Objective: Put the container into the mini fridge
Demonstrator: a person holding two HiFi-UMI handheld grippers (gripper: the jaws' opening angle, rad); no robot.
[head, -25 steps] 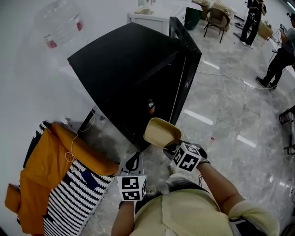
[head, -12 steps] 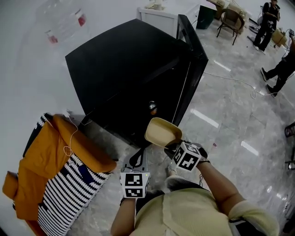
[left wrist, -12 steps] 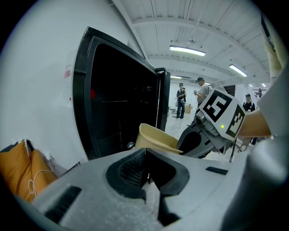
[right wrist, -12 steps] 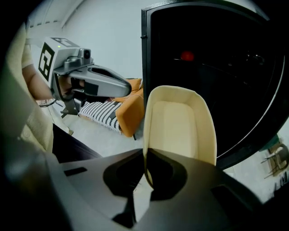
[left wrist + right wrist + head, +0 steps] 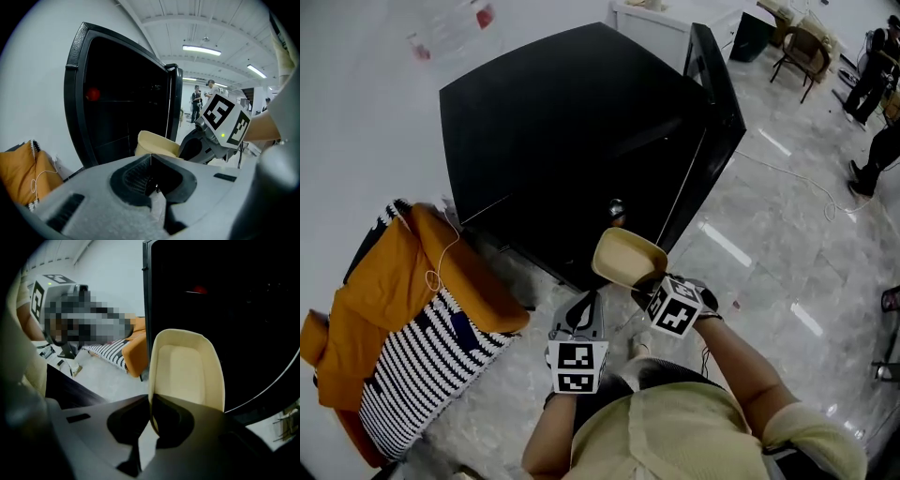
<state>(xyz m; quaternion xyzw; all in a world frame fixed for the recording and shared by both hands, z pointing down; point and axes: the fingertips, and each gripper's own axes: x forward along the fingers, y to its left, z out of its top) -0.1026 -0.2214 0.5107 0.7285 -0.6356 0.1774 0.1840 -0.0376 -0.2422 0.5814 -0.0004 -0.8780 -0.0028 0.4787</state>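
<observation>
The right tongs (image 5: 645, 281) are grasping the cream container (image 5: 628, 258) by its near rim. In the right gripper view the jaws are pinching that edge, and the container (image 5: 187, 366) is rising forward beyond the tongs (image 5: 152, 416) with its hollow side facing the camera. The left tongs (image 5: 585, 309) are hanging just left of the right ones and a little nearer the person, clenched on nothing; in the left gripper view the jaws of these tongs (image 5: 150, 161) are meeting along a thin seam. From there the container (image 5: 157, 143) is showing just ahead and to the right, with the right tongs (image 5: 206, 140) behind it. Straight ahead of both tongs the black mini fridge (image 5: 572, 122) is standing on the floor (image 5: 769, 272), its door (image 5: 717, 103) swung open to the right and its dark inside facing the container, which is hanging in the air just short of the opening. To the left of the left tongs an orange jacket (image 5: 394, 281) is lying over a striped cloth (image 5: 422, 366). Far ahead and to the right, a cable (image 5: 797, 173) is trailing across the floor, and a chair (image 5: 806, 52) and a person (image 5: 874, 70) are standing beyond it
</observation>
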